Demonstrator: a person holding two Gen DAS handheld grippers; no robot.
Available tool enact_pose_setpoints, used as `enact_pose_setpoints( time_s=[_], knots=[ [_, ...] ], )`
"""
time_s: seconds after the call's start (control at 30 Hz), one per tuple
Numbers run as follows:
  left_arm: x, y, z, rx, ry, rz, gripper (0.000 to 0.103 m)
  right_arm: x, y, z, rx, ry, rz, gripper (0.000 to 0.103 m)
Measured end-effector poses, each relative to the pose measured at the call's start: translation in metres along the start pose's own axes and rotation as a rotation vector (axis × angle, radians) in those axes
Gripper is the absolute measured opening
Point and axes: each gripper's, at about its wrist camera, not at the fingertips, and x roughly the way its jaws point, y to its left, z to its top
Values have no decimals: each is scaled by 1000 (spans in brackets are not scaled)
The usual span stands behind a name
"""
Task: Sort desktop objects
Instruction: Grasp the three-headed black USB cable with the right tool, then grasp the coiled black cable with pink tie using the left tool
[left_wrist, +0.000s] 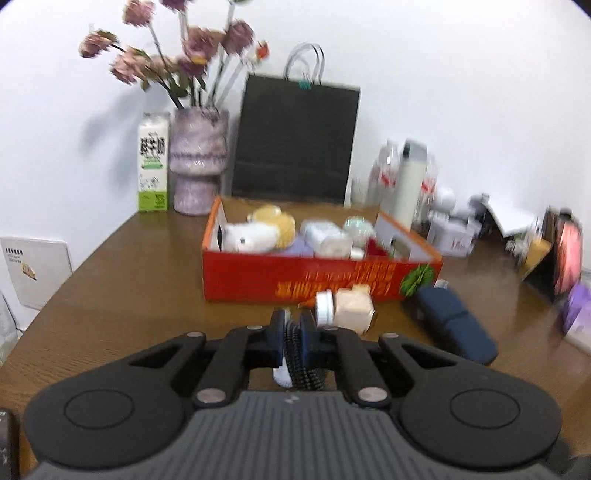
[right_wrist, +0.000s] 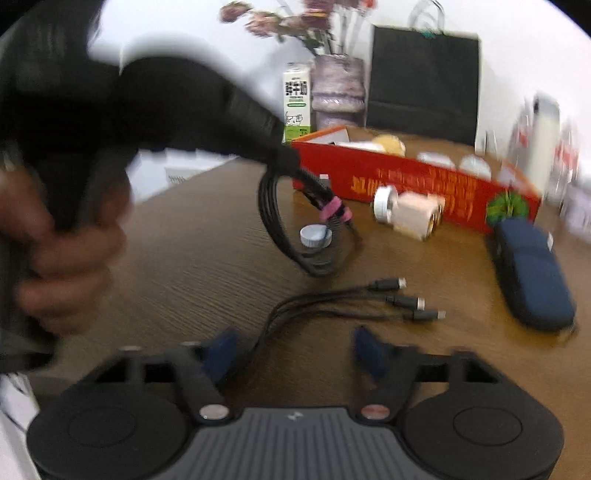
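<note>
My left gripper (left_wrist: 293, 321) is shut on a coiled black braided cable (left_wrist: 303, 360) and holds it above the table; in the right wrist view the coil (right_wrist: 295, 225) hangs from it with a pink tie. My right gripper (right_wrist: 295, 350) is open and empty, just behind a black multi-plug cable (right_wrist: 369, 299) lying on the table. A red cardboard box (left_wrist: 280, 280) holds soft toys and small items. A beige bottle with a white cap (left_wrist: 347, 308) lies on its side in front of the box. A dark blue case (left_wrist: 452, 323) lies to the right.
A small grey cap (right_wrist: 314, 236) sits on the table under the coil. At the back stand a milk carton (left_wrist: 153, 162), a purple vase with flowers (left_wrist: 197, 158), a black paper bag (left_wrist: 295, 140) and bottles (left_wrist: 406, 181). Clutter fills the right edge.
</note>
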Motion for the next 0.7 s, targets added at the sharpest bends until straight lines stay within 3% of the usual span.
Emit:
enact_pose_setpoints(
  time_s=[0.03,0.07,0.23,0.33,0.4,0.43,0.47,0.57,0.7],
  knots=[
    [-8,1,4,-14,-20,-4,8,0,1,1,-8,-4,9,14],
    [-15,0,7,-13,-42,-6,0,0,-1,3,7,3,24,4],
    [-43,-11,18,41,-100,-20,0,-15,-28,0,69,30,-51,3],
    [-42,-12,1,83,-49,-16,3,-39,-46,-6,126,-11,-104,3],
    [-36,-7,-18,103,24,10,21,-53,-57,-10,151,-35,-123,3],
    [-35,-3,-28,110,56,24,45,-60,-60,-12,154,-46,-128,3],
    [-37,0,-38,107,72,50,59,-64,-63,-14,156,-54,-136,3],
    [-43,10,-63,47,108,61,78,-72,-70,-20,176,-61,-139,3],
    [-30,-12,-72,120,138,19,83,-66,-72,-22,207,-48,-125,3]
  ],
)
